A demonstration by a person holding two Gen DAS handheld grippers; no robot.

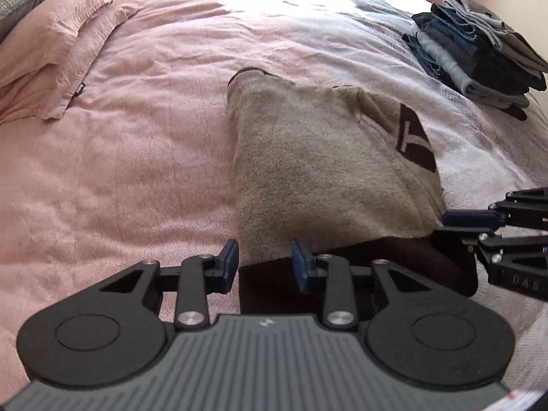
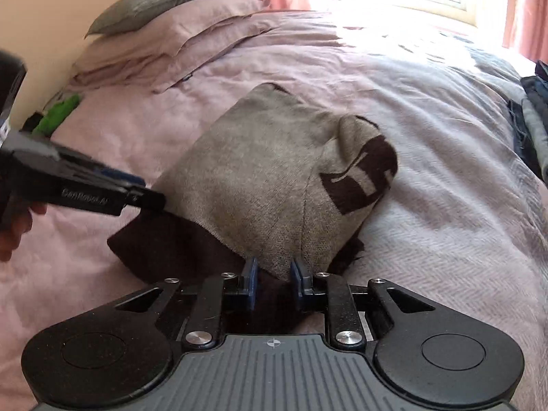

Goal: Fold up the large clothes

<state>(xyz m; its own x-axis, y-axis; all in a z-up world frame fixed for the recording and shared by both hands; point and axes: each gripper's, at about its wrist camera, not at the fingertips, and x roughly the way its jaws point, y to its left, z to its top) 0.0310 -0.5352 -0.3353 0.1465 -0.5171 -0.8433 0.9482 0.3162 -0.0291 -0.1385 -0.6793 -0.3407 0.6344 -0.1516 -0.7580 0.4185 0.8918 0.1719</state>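
A thick knit garment lies on the bed with its beige layer (image 1: 325, 171) (image 2: 260, 185) folded over a dark brown layer (image 1: 394, 263) (image 2: 164, 246). A dark letter pattern (image 1: 414, 137) (image 2: 363, 171) shows on the beige side. My left gripper (image 1: 264, 260) (image 2: 157, 200) stands at the near left corner of the beige layer. The cloth shows flat between its parted blue pads (image 1: 230, 260). My right gripper (image 2: 274, 274) (image 1: 441, 227) is at the near right corner. That corner lies unsqueezed between its pads (image 2: 251, 275).
A stack of folded jeans and dark clothes (image 1: 479, 51) (image 2: 534, 120) sits at the far right of the bed. Pink pillows (image 1: 51, 51) (image 2: 178, 34) and a grey cushion (image 2: 150, 3) lie at the head. A green object (image 2: 58, 113) is beside the bed. A hand (image 2: 17, 233) holds the left gripper.
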